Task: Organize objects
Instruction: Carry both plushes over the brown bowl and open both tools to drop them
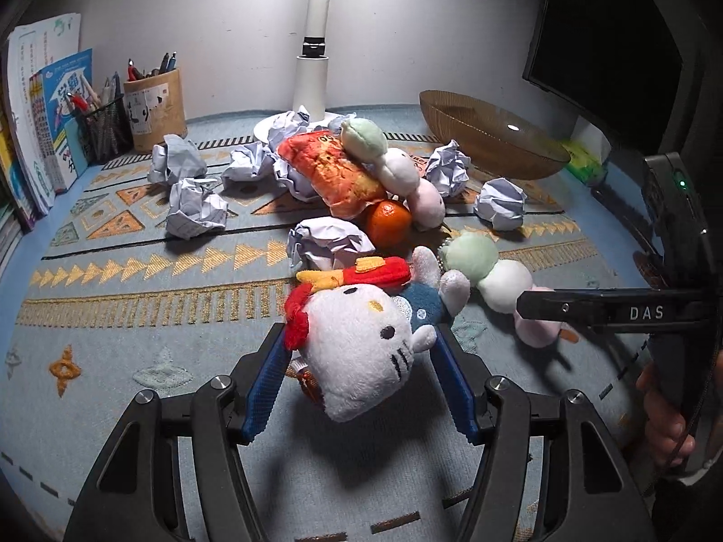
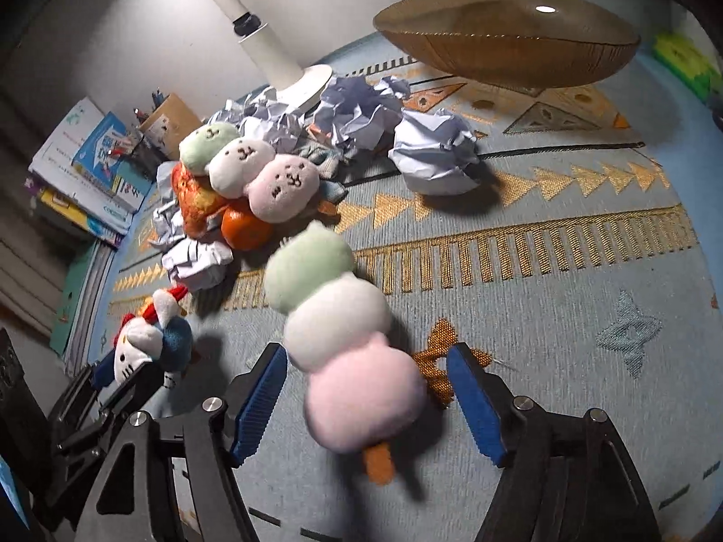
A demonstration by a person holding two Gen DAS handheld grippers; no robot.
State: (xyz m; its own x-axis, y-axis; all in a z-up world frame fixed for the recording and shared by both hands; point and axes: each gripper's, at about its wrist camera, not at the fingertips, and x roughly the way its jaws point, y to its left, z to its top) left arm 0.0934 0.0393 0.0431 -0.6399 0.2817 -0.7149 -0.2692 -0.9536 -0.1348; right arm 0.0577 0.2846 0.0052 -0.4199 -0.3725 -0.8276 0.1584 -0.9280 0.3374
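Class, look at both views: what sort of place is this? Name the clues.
Probably a home study desk: a white desk lamp, a tan pen holder full of pens, and upright books stand along the wall.

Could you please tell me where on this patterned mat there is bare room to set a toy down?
The mat is bare right of the dango plush, below the amber bowl. Another free strip lies left of the Hello Kitty plush, in front of the pen cups. The middle is crowded: crumpled paper balls, a second dango plush and an orange around the lamp base.
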